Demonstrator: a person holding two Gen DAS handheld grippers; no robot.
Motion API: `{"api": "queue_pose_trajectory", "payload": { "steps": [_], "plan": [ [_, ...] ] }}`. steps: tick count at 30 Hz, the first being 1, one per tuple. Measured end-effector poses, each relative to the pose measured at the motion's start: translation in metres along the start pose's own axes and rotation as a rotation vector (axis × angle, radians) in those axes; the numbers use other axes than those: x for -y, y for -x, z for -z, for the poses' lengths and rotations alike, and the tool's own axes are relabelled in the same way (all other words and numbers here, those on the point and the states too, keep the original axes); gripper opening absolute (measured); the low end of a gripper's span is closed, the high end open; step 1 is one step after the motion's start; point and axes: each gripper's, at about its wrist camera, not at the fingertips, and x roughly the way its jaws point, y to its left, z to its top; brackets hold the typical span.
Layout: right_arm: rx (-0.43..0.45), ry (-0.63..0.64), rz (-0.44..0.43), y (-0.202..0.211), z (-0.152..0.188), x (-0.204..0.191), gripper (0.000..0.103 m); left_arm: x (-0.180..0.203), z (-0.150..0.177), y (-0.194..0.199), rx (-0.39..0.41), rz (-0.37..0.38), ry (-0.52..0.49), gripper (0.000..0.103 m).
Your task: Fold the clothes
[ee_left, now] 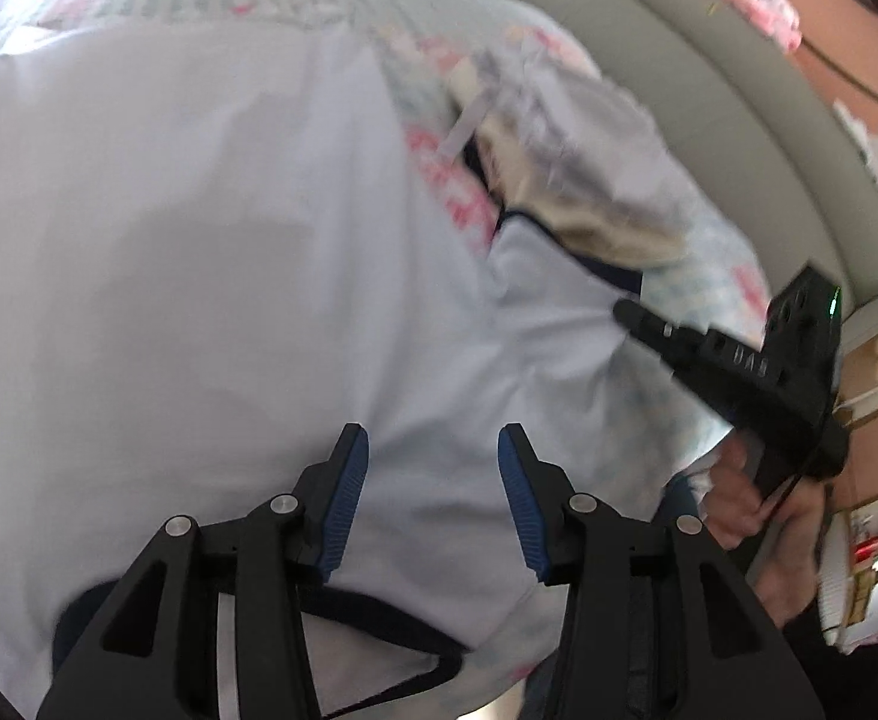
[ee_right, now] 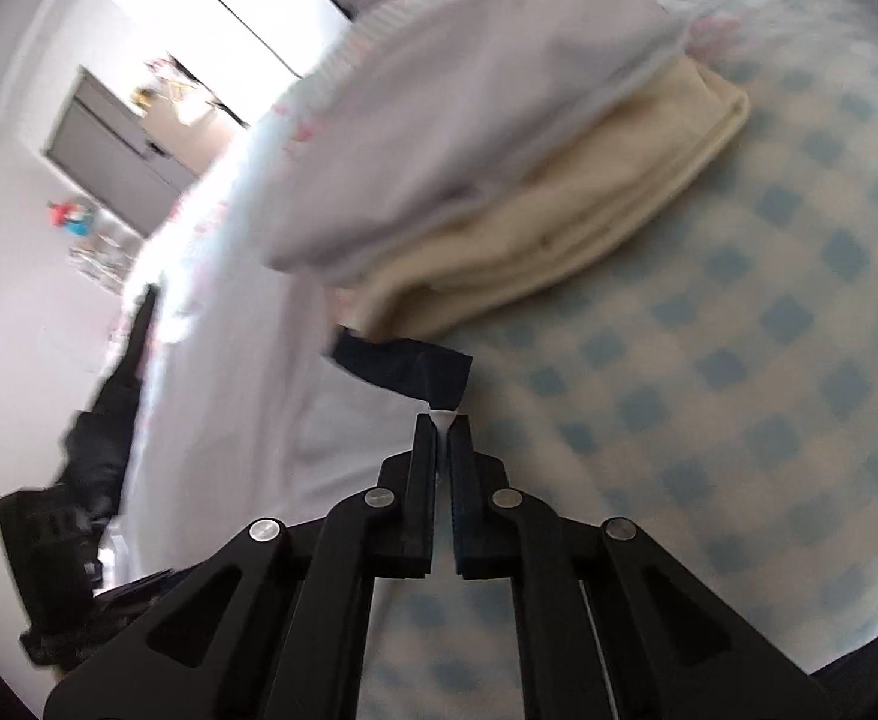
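Note:
A pale blue-white shirt (ee_left: 199, 252) with navy trim lies spread on the bed. My left gripper (ee_left: 433, 450) is open just above it, near its navy collar (ee_left: 379, 618), with nothing between the fingers. My right gripper (ee_right: 444, 426) is shut on the shirt's sleeve tip, by the navy cuff (ee_right: 403, 369). The right gripper also shows in the left wrist view (ee_left: 637, 315), at the shirt's right edge. The left gripper shows in the right wrist view (ee_right: 103, 396) as a dark blurred shape at the left.
A stack of folded clothes, lilac-white (ee_right: 475, 120) over cream (ee_right: 589, 210), sits on the blue checked bedsheet (ee_right: 739, 390) just beyond the sleeve. A grey padded headboard (ee_left: 709, 90) curves behind. A grey cabinet (ee_right: 115, 150) stands across the room.

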Motion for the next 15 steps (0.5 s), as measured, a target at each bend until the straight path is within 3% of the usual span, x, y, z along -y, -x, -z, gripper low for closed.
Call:
{"api": "queue_pose_trajectory", "payload": {
  "steps": [2, 3, 4, 5, 7, 8, 9, 13, 14, 15],
  "plan": [
    [0.010, -0.016, 0.011, 0.004, -0.002, 0.003, 0.010, 0.001, -0.007, 0.001, 0.010, 0.013, 0.015, 0.047],
    [0.008, -0.044, 0.076, 0.004, -0.004, 0.005, 0.026, 0.003, -0.008, 0.000, 0.014, 0.003, 0.010, 0.047],
    [0.005, -0.073, 0.145, 0.005, -0.006, 0.007, 0.035, 0.008, -0.010, -0.002, 0.023, -0.007, -0.010, 0.047],
    [0.004, -0.106, 0.161, 0.009, -0.008, 0.013, 0.043, 0.014, -0.012, -0.005, 0.032, -0.015, -0.032, 0.047],
    [0.000, -0.145, 0.088, 0.013, -0.008, 0.023, 0.053, 0.024, -0.020, -0.016, 0.004, -0.028, -0.082, 0.047],
    [-0.026, -0.147, 0.046, 0.010, -0.007, 0.025, 0.067, 0.027, -0.023, -0.020, -0.007, -0.033, -0.096, 0.047],
    [-0.055, -0.148, 0.004, 0.007, -0.006, 0.026, 0.073, 0.029, -0.026, -0.024, -0.018, -0.039, -0.108, 0.047],
    [-0.113, -0.072, -0.052, -0.017, 0.001, 0.019, 0.072, 0.031, -0.031, -0.029, -0.019, -0.014, -0.105, 0.047],
    [-0.106, -0.042, -0.052, -0.023, 0.003, 0.016, 0.056, 0.028, -0.030, -0.030, -0.024, -0.005, -0.088, 0.047],
    [-0.110, -0.024, -0.050, -0.027, 0.003, 0.012, 0.029, 0.025, -0.028, -0.030, -0.030, 0.003, -0.071, 0.047]
  ]
}}
